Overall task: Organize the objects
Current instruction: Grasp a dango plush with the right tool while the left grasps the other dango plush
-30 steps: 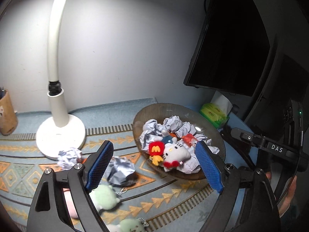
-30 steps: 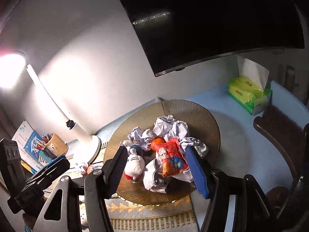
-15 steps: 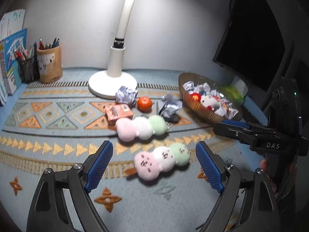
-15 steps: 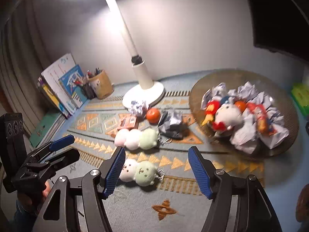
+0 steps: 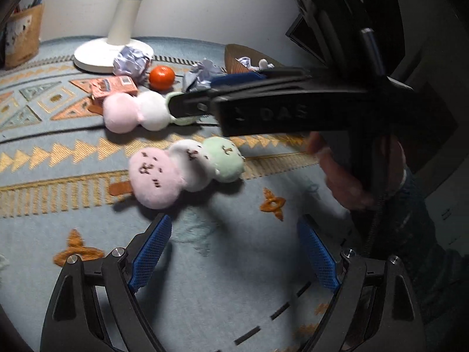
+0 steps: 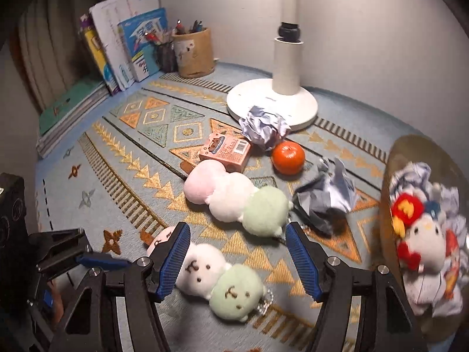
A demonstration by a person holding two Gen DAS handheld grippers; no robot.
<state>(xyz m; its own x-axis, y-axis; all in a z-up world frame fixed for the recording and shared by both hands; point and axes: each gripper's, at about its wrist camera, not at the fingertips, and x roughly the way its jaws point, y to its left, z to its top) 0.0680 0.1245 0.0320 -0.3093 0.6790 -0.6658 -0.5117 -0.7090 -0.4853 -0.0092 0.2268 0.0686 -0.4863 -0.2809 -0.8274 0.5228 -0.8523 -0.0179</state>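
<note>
Two three-ball plush skewers (pink, white, green) lie on the patterned mat. The near one with faces (image 5: 187,173) (image 6: 211,275) sits just ahead of my left gripper (image 5: 234,249), which stands open and empty. My right gripper (image 6: 237,258) is open above that same plush: its white and green balls show between the blue pads, and neither pad touches them. The plain plush (image 6: 234,199) (image 5: 137,111) lies just beyond. In the left wrist view one black right finger (image 5: 190,105) reaches across the plain plush, hiding its green ball.
An orange (image 6: 287,157), a pink box (image 6: 225,151) and crumpled paper balls (image 6: 265,127) (image 6: 328,199) lie near the lamp base (image 6: 272,102). The brown bowl (image 6: 410,158) at right holds toys and paper. Books (image 6: 123,50) and a pen holder (image 6: 193,52) stand at the back left.
Both views swung away from the bowl to the plush toys on the mat. Both grippers came lower and closer to the near plush; the right one rolled and its jaws widened a little.
</note>
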